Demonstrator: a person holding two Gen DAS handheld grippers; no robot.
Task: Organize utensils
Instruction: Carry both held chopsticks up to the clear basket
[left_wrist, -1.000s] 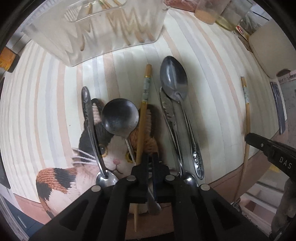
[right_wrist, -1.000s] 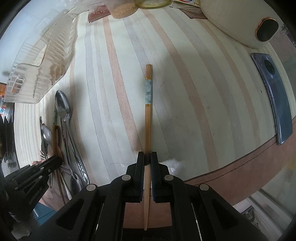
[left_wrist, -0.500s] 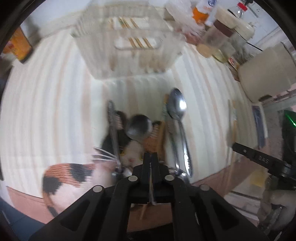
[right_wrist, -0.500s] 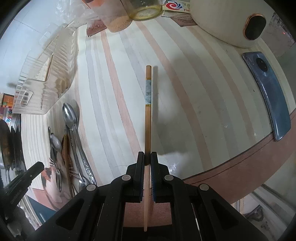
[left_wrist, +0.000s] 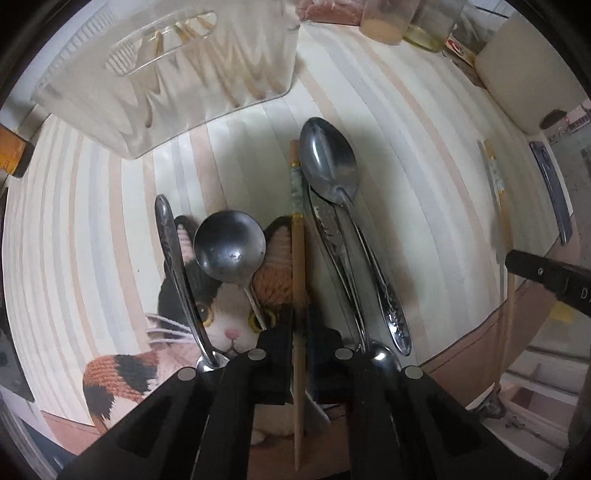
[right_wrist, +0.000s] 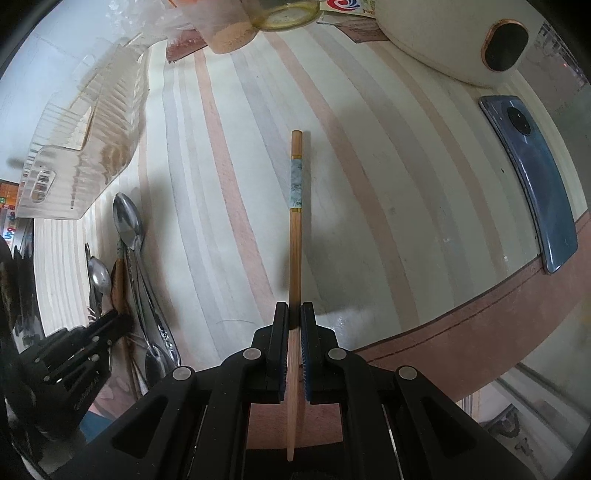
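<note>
My left gripper (left_wrist: 299, 332) is shut on a wooden chopstick (left_wrist: 297, 240) that points away over the cat-print cloth (left_wrist: 229, 325). Beside it lie a round spoon (left_wrist: 229, 247), a large oval spoon (left_wrist: 328, 162) and two more metal handles (left_wrist: 173, 258). My right gripper (right_wrist: 294, 314) is shut on a second chopstick (right_wrist: 295, 236) with a marbled band, held just off the striped tablecloth (right_wrist: 388, 206); its shadow falls to the right. A clear plastic basket (left_wrist: 166, 74) holding chopsticks stands at the back. The left gripper (right_wrist: 92, 347) shows at the lower left of the right wrist view.
A blue phone (right_wrist: 532, 177) lies near the table's right edge (right_wrist: 461, 332). A white appliance (right_wrist: 443, 37) and jars (right_wrist: 229, 33) stand along the back. The right gripper's finger (left_wrist: 546, 277) pokes in at the right of the left wrist view.
The chopstick in my left gripper has gone from slanted to straight after the view swung up and back. The right gripper has risen slightly with its chopstick.
</note>
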